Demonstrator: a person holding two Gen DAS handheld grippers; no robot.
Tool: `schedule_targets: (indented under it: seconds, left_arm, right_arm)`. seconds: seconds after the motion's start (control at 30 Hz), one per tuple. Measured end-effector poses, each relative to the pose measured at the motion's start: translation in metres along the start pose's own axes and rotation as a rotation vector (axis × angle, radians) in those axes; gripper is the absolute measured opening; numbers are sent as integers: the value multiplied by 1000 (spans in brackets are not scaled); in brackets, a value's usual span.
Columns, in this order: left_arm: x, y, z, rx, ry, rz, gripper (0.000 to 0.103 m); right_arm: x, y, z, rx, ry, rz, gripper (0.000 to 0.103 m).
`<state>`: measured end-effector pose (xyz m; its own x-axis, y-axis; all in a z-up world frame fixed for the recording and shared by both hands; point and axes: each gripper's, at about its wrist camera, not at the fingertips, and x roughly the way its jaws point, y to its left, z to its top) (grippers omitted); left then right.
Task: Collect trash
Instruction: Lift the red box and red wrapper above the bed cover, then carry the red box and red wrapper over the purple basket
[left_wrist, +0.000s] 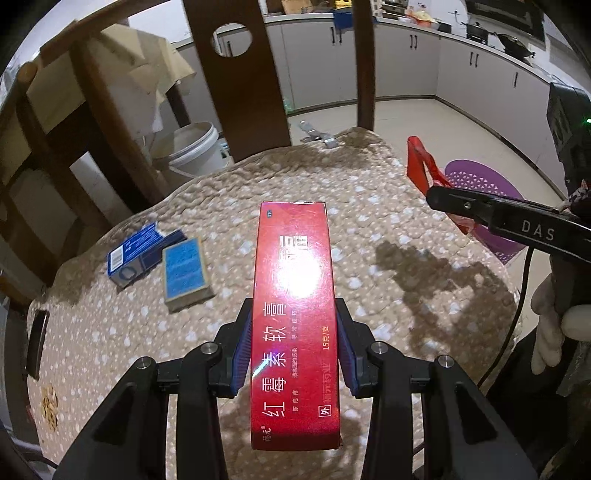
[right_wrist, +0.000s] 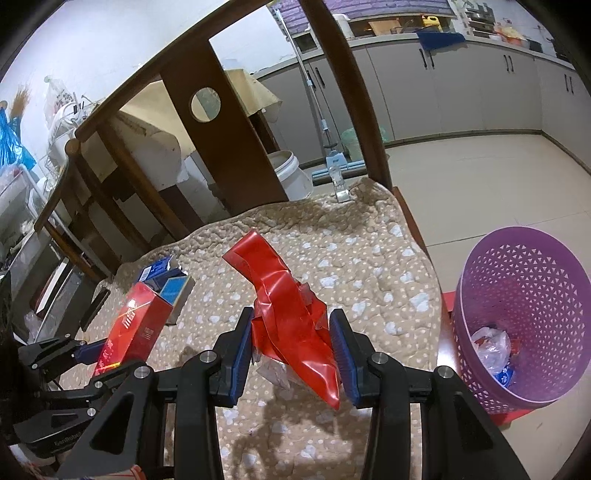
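Red cardboard fills the left claw (left_wrist: 293, 347): a long red medicine box (left_wrist: 293, 314) is pinched by its long sides between the blue pads, with most of its length sticking out forward and lifted above the spotted quilted cover (left_wrist: 207, 206) of the tabletop. The right claw (right_wrist: 291, 350) is closed on a crumpled red wrapper (right_wrist: 291, 306), gripped near its lower part while the upper end stands free and bent. Beyond the claws, two blue boxes (left_wrist: 159, 258) lie on the cover near its far left edge, not yet collected. The purple basket (right_wrist: 532, 273) stands on the floor just off the right side of the tabletop, already holding some plastic scraps. As I judge it, the risk is in the carry and the drop: the box is held at one end, so a quick swing could make it pivot or slip from the pads, and the wrapper is light and springy, so releasing it off the basket's centre could let it catch the rim and fall to the floor.
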<state>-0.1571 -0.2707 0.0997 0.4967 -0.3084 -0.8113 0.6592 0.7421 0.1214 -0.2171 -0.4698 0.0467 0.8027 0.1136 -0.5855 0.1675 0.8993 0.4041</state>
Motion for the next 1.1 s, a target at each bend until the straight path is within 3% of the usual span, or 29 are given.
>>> schedule_targets:
  seconds: [1.1]
  left_arm:
    - [21, -60, 45, 96, -26, -83, 39]
  right_arm:
    - [-44, -63, 10, 137, -106, -60, 44]
